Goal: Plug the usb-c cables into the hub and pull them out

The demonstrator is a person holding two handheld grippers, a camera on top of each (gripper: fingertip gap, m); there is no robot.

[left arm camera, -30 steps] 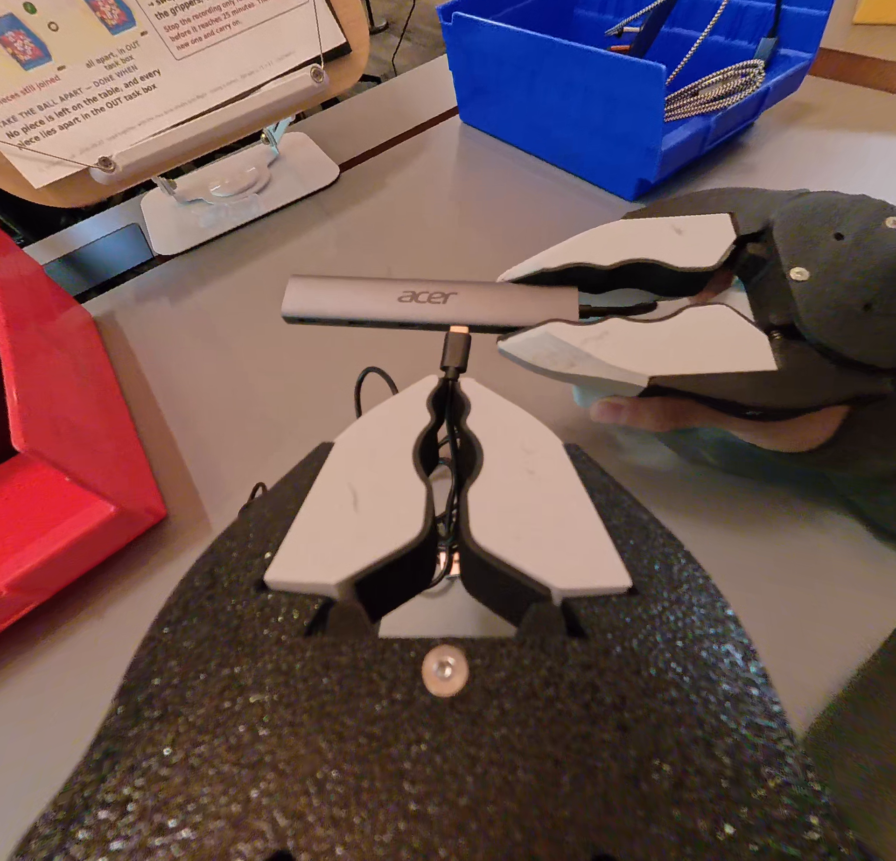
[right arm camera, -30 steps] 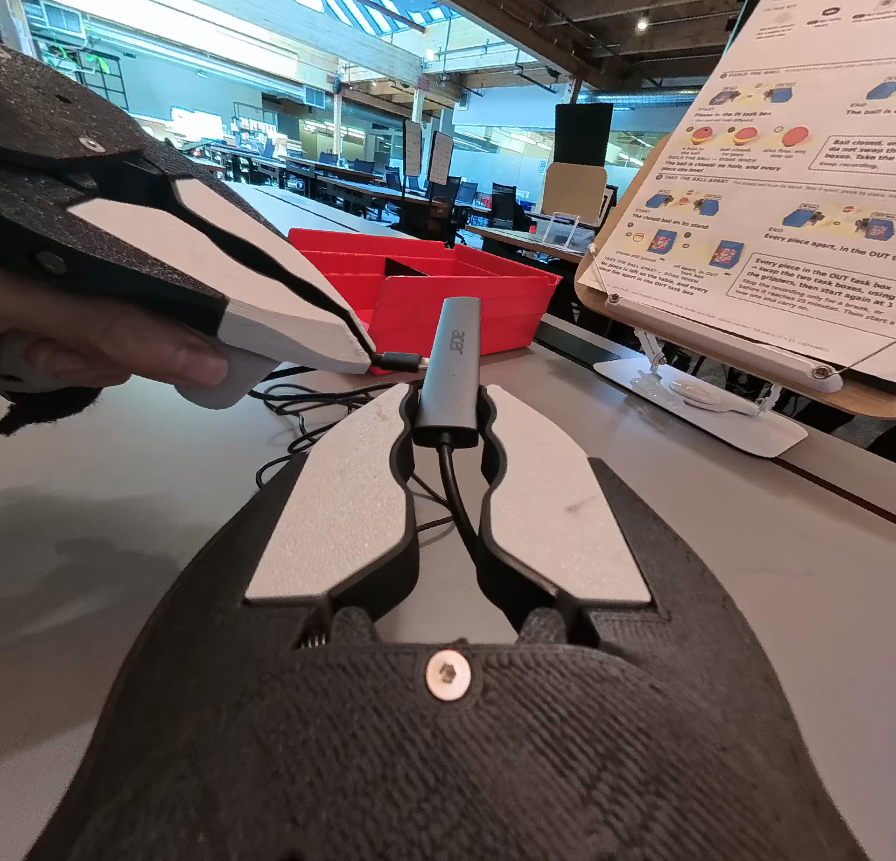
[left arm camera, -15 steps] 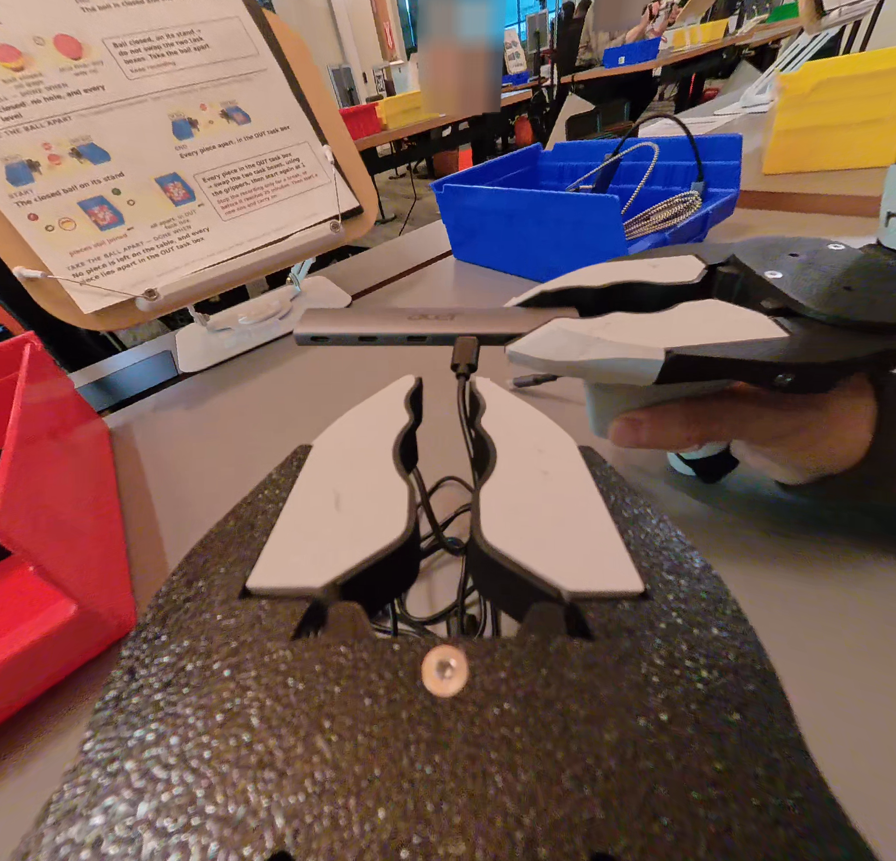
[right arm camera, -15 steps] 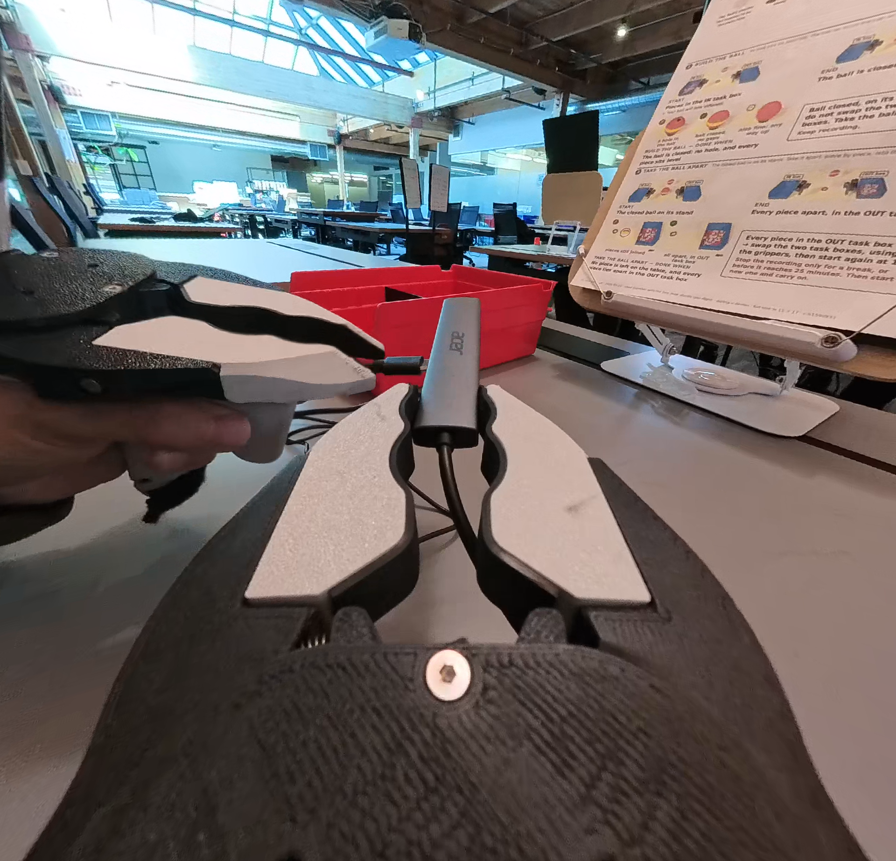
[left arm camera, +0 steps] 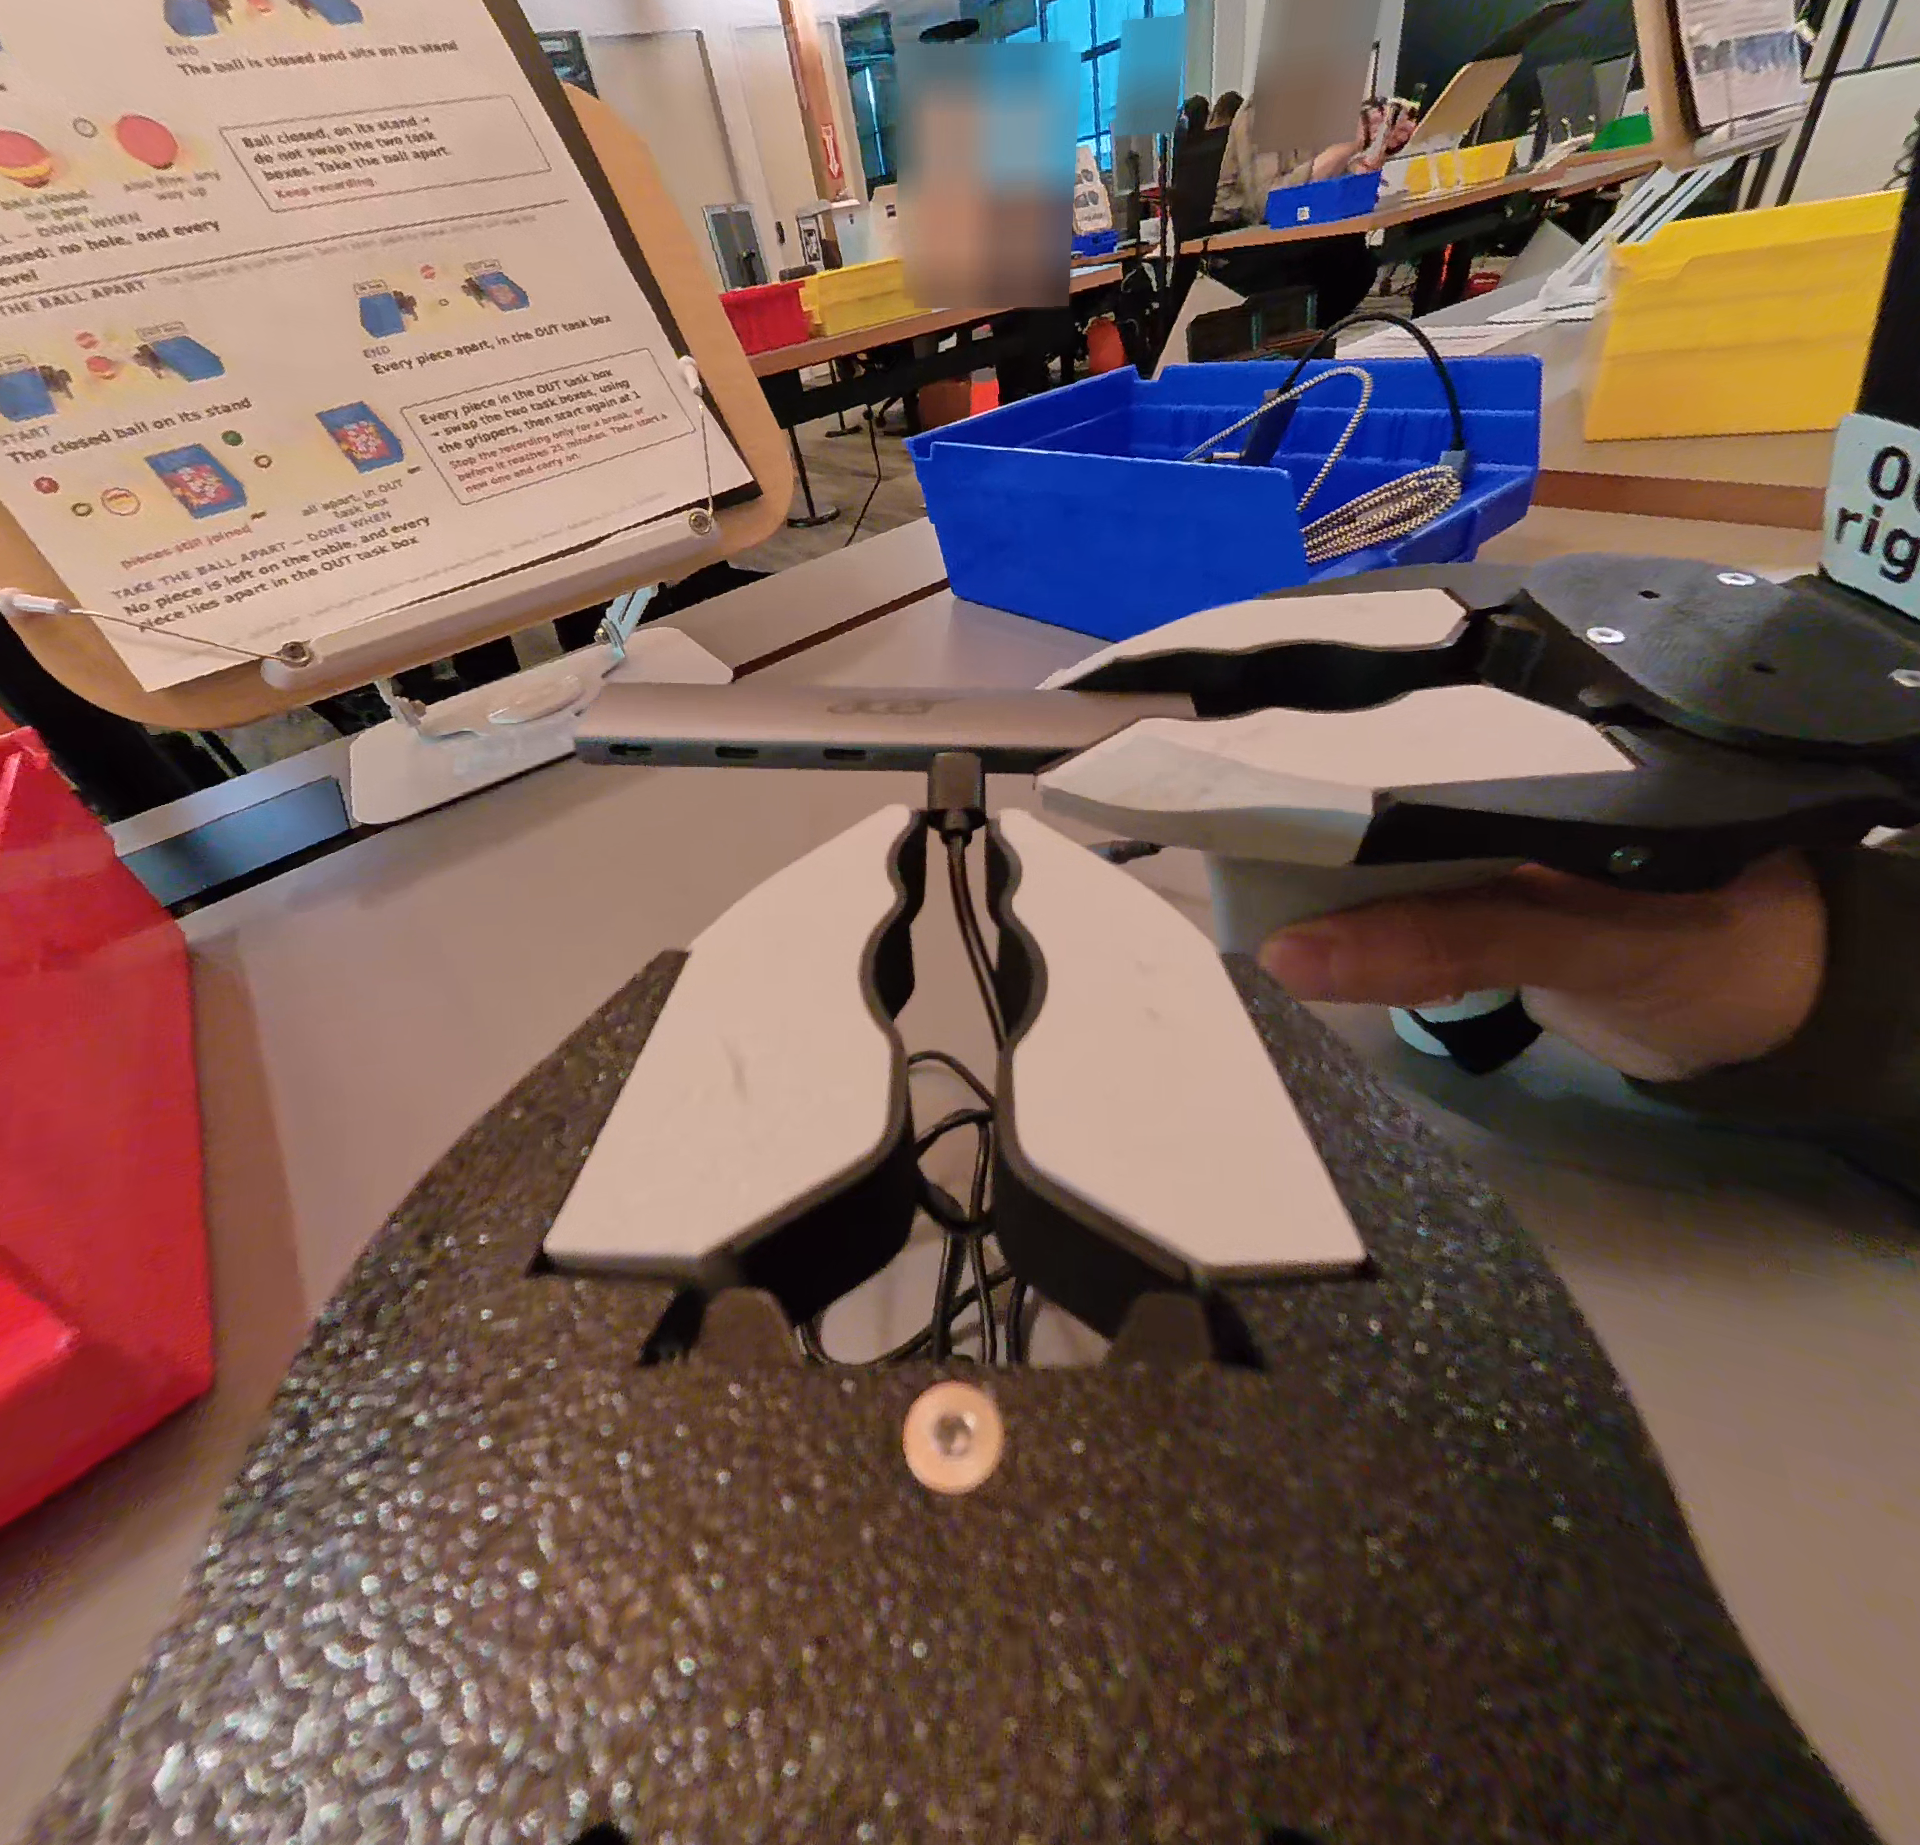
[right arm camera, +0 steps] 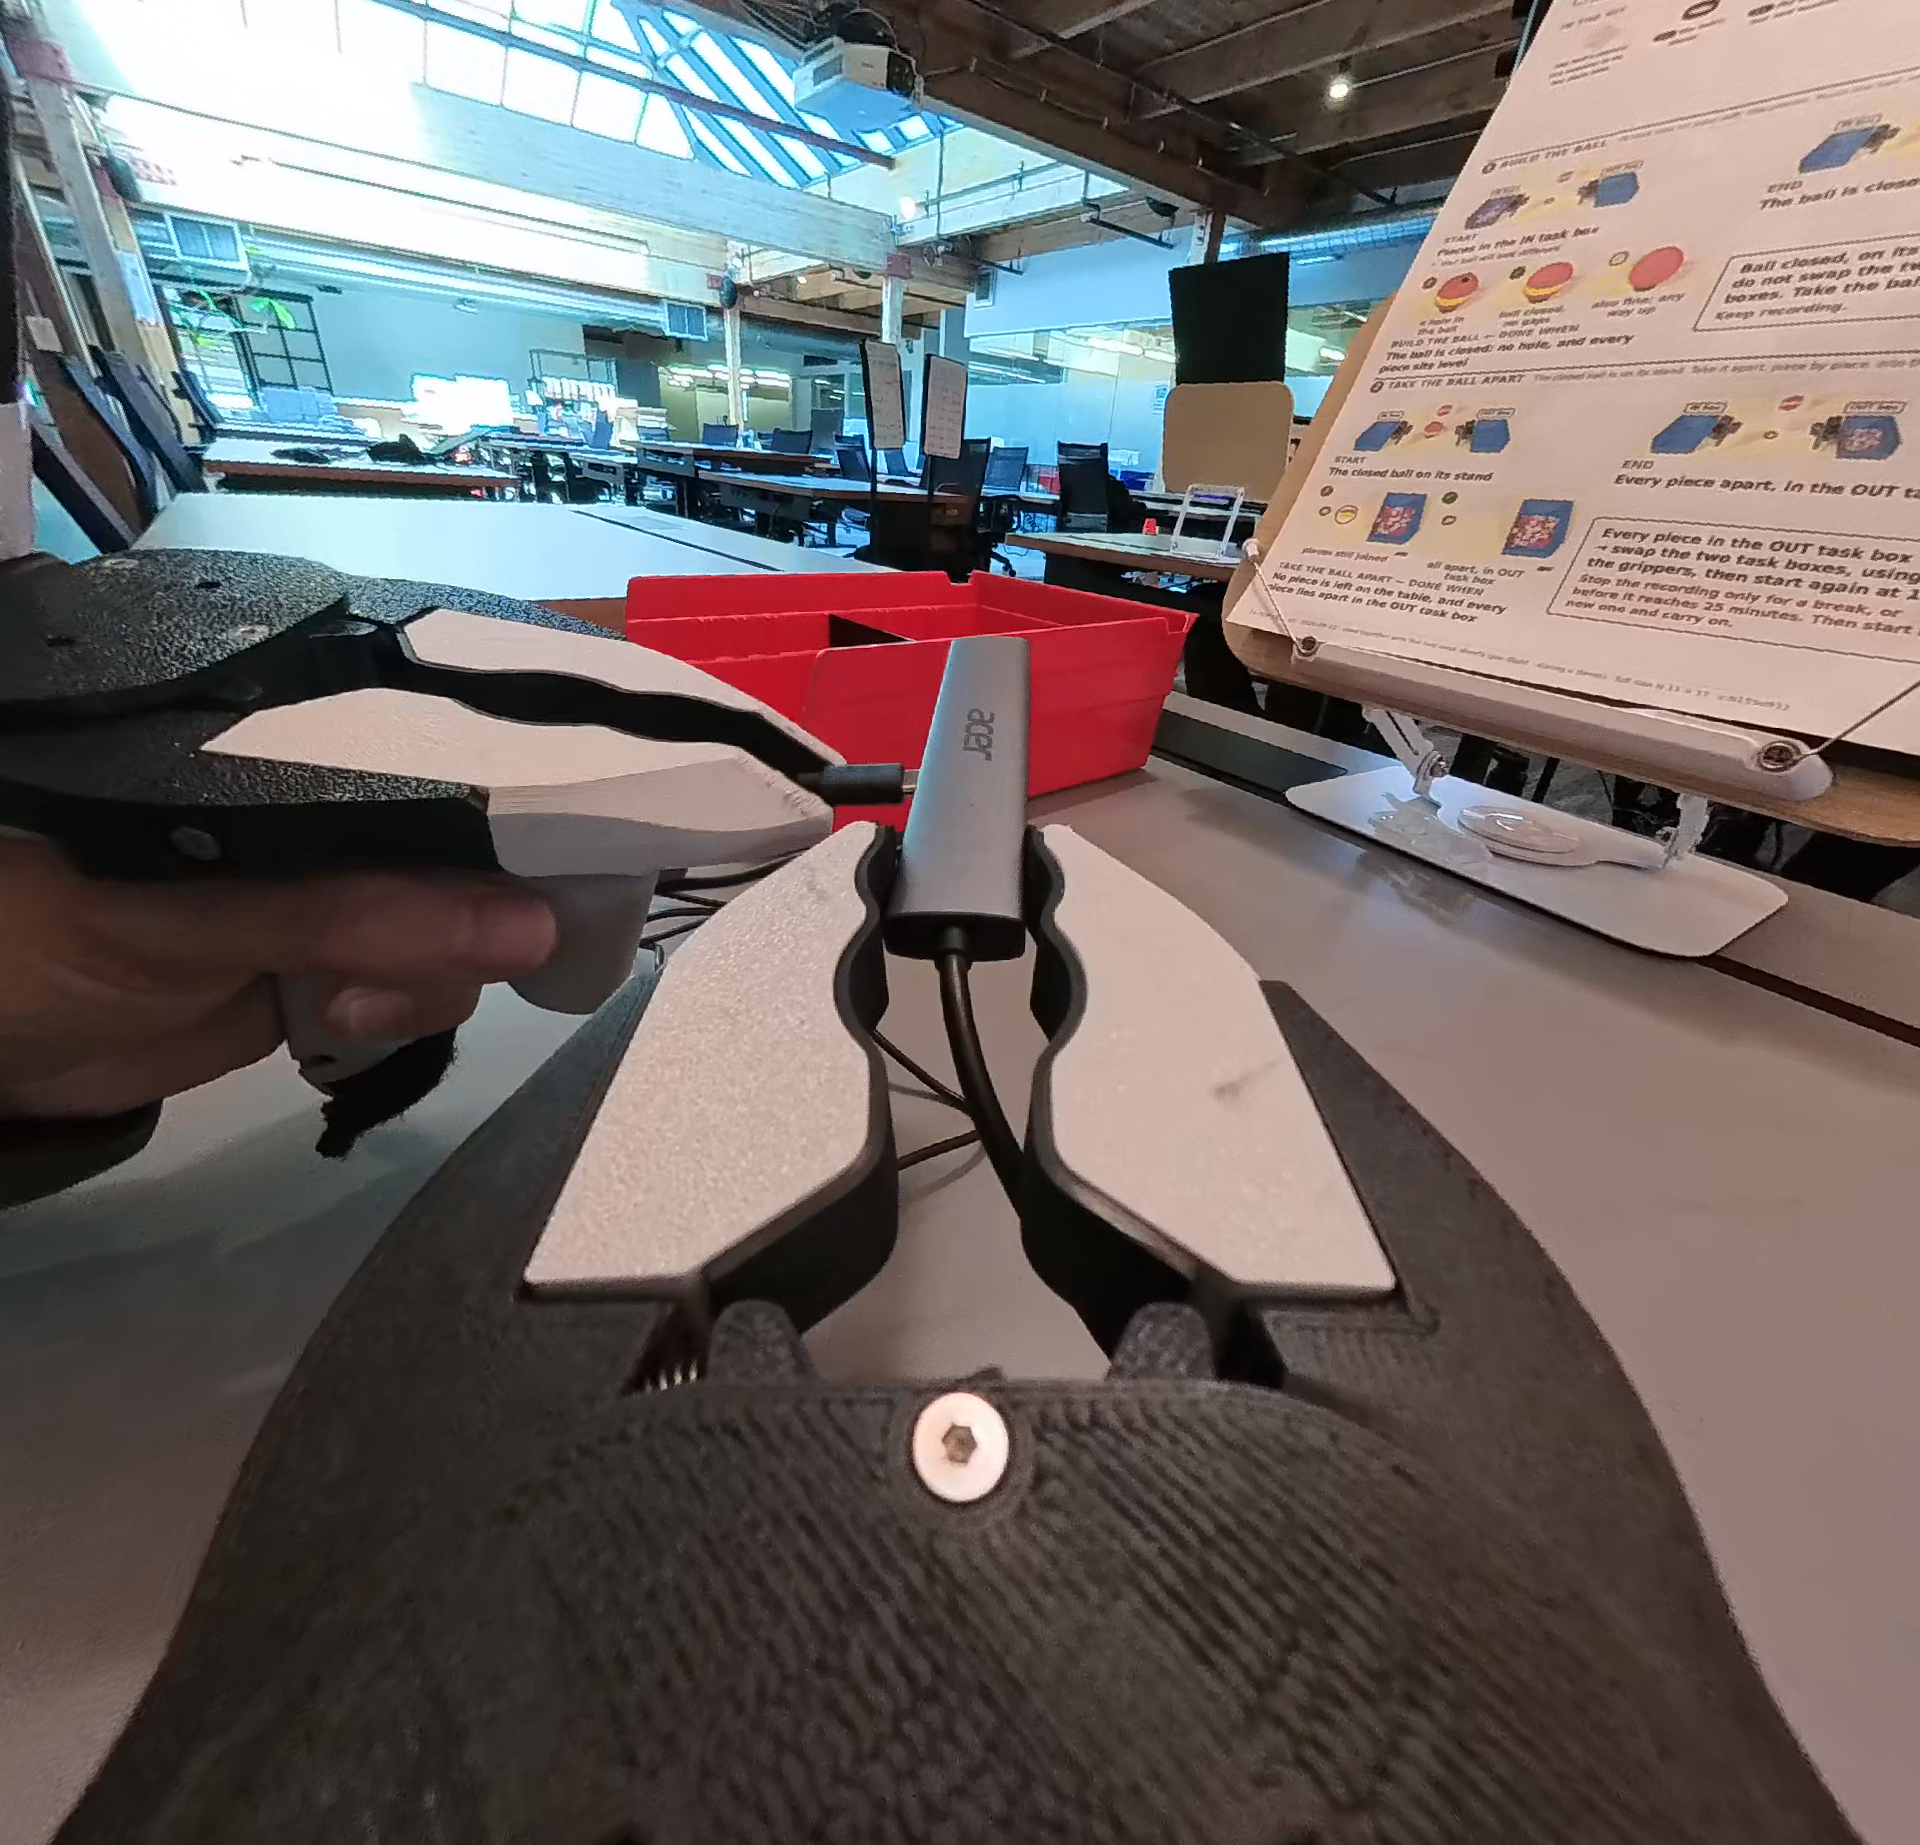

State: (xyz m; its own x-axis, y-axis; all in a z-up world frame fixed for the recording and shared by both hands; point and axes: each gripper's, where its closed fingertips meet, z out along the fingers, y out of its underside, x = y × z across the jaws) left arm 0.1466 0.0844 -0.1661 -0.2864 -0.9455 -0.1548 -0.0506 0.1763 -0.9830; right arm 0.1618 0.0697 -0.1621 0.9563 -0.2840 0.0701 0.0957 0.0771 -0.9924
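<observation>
A grey hub point(left arm camera: 831, 720) is held level above the table by my right gripper point(left arm camera: 1049, 746), which comes in from the right and is shut on the hub's end. In the right wrist view the hub point(right arm camera: 966, 787) sits between that gripper's point(right arm camera: 956, 850) tips, its own black lead point(right arm camera: 971, 1057) trailing back. A black usb-c plug point(left arm camera: 956, 785) sits in the hub's near side. My left gripper point(left arm camera: 951, 824) is just behind the plug, jaws slightly apart, the thin cable running loose between them. The left gripper point(right arm camera: 826, 782) and plug point(right arm camera: 862, 783) also show in the right wrist view.
A red bin point(left arm camera: 83, 1068) stands at the left, a blue bin point(left arm camera: 1101, 538) with braided cables point(left arm camera: 1371, 507) behind the hub, and a yellow bin point(left arm camera: 1745, 320) farther right. An instruction board on a stand point(left arm camera: 312, 341) is at the back left. Loose black cable lies on the grey table point(left arm camera: 468, 943). Both grippers' tips are close together, under 4 cm apart.
The plug went fully into the hub. My left jaws eased apart off the cable. Both grippers tilted up and lifted, the hub staying in the right gripper.
</observation>
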